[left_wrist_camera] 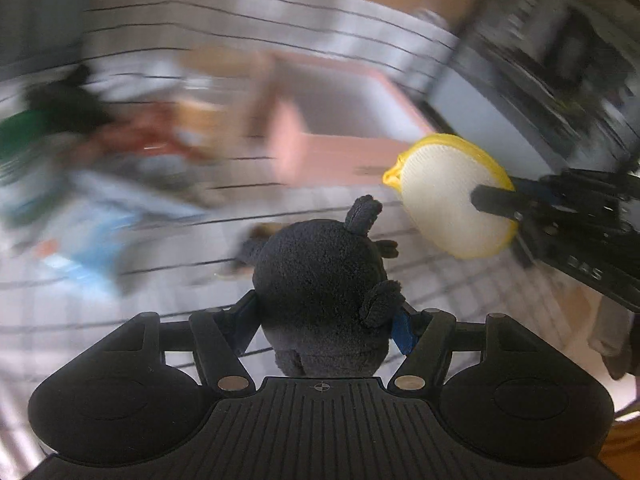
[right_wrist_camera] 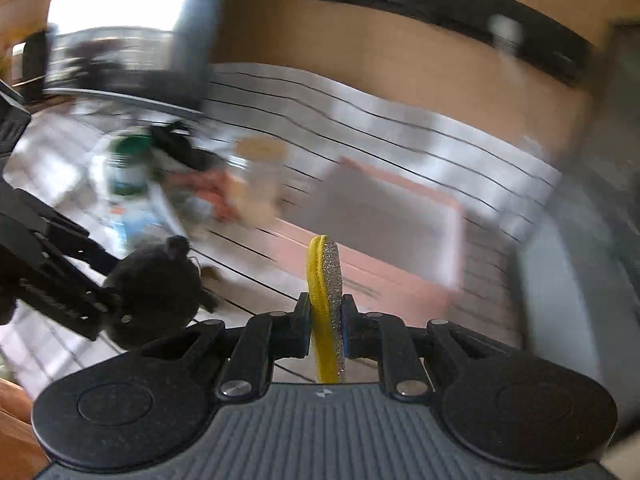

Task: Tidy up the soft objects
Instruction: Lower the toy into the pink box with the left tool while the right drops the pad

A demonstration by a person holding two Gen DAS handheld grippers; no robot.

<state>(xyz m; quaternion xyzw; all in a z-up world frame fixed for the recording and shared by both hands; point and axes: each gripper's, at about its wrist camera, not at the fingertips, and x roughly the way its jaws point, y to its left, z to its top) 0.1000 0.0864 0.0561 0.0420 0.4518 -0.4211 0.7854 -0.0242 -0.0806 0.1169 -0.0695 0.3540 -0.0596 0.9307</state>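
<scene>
The left wrist camera sat just behind the left tool (left_wrist_camera: 326,320), looking forward and down over the striped tabletop (left_wrist_camera: 248,12) toward the pink tray (left_wrist_camera: 344,152), with the right tool (left_wrist_camera: 496,204) entering close at its right edge. The right wrist camera sat just behind the right tool (right_wrist_camera: 326,320), facing the same tray (right_wrist_camera: 400,276) from the other side, with the left tool (right_wrist_camera: 116,304) near its left edge. Both views shared the tray, the tabletop (right_wrist_camera: 360,96) and the blurred clutter (left_wrist_camera: 132,148) beyond (right_wrist_camera: 180,184).

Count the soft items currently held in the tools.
2. A black plush in the left tool, and a yellow sponge in the right tool. The blurred pile behind may hide more soft items, none held.
</scene>
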